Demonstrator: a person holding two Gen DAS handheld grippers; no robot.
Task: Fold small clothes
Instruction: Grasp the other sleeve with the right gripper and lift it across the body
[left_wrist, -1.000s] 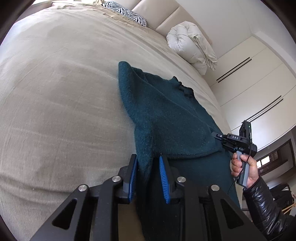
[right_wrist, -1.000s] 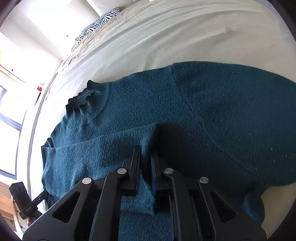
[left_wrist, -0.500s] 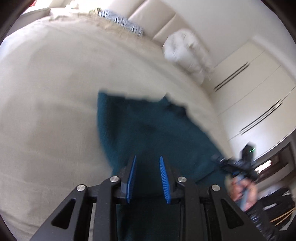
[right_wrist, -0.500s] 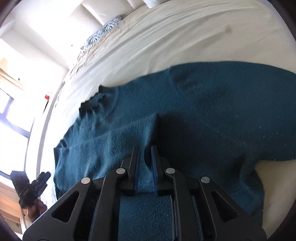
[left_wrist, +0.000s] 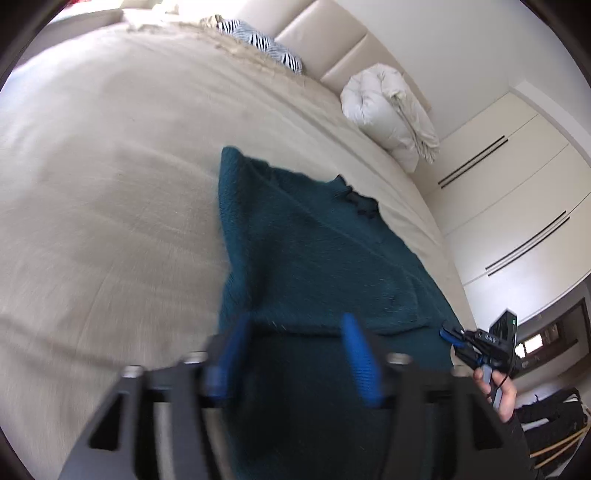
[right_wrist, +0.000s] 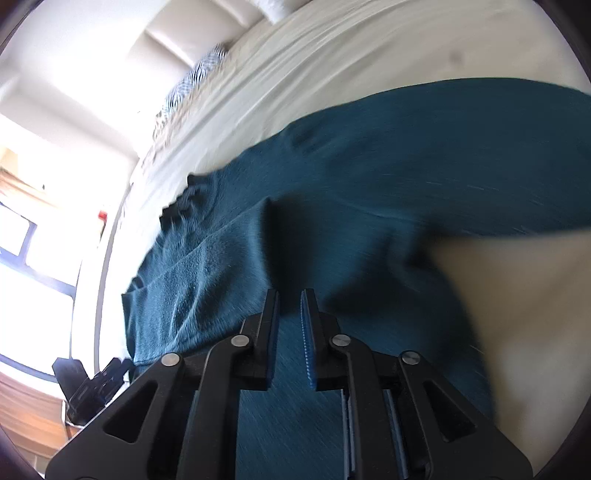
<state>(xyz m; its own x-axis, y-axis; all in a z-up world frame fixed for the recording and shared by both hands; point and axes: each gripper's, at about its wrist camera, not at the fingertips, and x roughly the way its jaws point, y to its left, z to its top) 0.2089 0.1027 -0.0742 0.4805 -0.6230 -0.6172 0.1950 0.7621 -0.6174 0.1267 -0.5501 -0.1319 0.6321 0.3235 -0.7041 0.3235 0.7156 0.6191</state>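
Observation:
A dark teal knitted sweater (left_wrist: 325, 258) lies flat on the bed, one side folded over its body, its ribbed collar (left_wrist: 358, 201) toward the far edge. My left gripper (left_wrist: 294, 320) hovers over the near folded edge. Its jaws are opening wide and no fabric is pinched between the blue pads. In the right wrist view the sweater (right_wrist: 388, 177) fills the middle. My right gripper (right_wrist: 291, 297) is just above it, jaws opening to a narrow gap with cloth only beneath them. The right gripper (left_wrist: 476, 343) also shows in the left wrist view, held in a hand (left_wrist: 496, 393).
The bed's beige cover (left_wrist: 110, 184) spreads wide to the left of the sweater. A zebra-print pillow (left_wrist: 266, 44) and a rolled white duvet (left_wrist: 388, 110) sit by the headboard. Wardrobe doors (left_wrist: 517, 192) stand past the bed's far side. A bright window (right_wrist: 33, 266) lies beyond the bed edge.
Both grippers were shut on sweater fabric; both have let go and their jaws have spread. The folded cloth now rests on the sweater. The right gripper has drawn back across it.

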